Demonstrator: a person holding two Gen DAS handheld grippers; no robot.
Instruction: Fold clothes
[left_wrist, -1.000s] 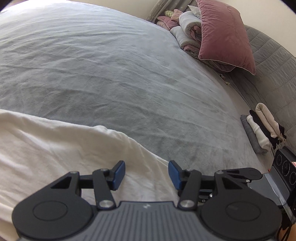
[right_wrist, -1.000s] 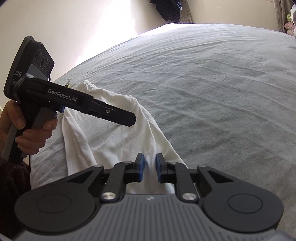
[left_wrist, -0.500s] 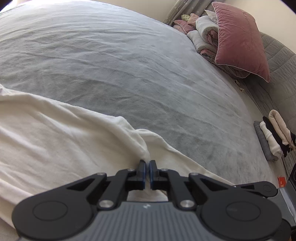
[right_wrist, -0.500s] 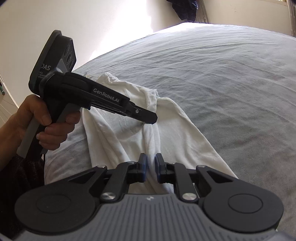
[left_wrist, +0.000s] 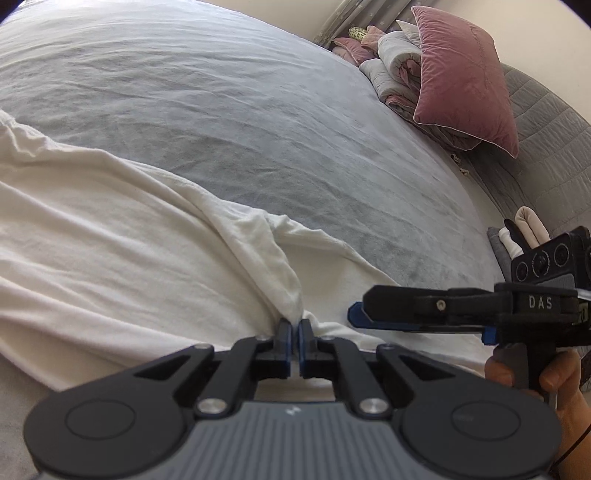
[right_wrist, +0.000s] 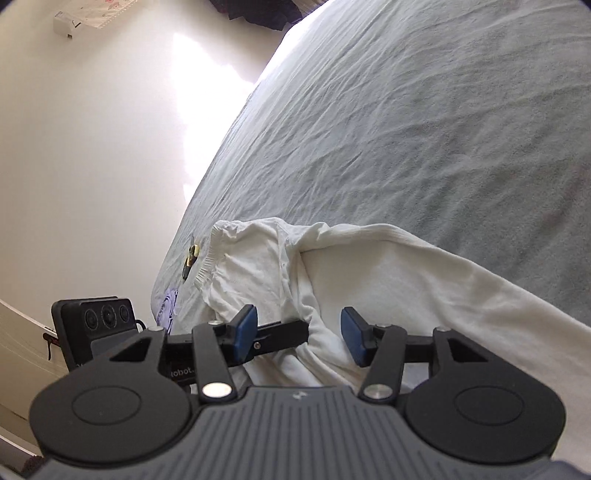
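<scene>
A white garment (left_wrist: 122, 236) lies spread and creased near the front edge of the bed (left_wrist: 258, 110), on its grey cover. The left gripper (left_wrist: 294, 329) is closed tightly on a raised fold of this garment. The right gripper (right_wrist: 298, 334) has just been opening; its jaws stand apart, with cloth between them but, as far as the view allows, not pressed. A pink pillow (left_wrist: 461, 74) leans at the far corner.

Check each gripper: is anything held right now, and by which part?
The left gripper is shut on a pinched ridge of the white garment. The right gripper has just been opening; fabric lies between its jaws, unclamped.
</scene>
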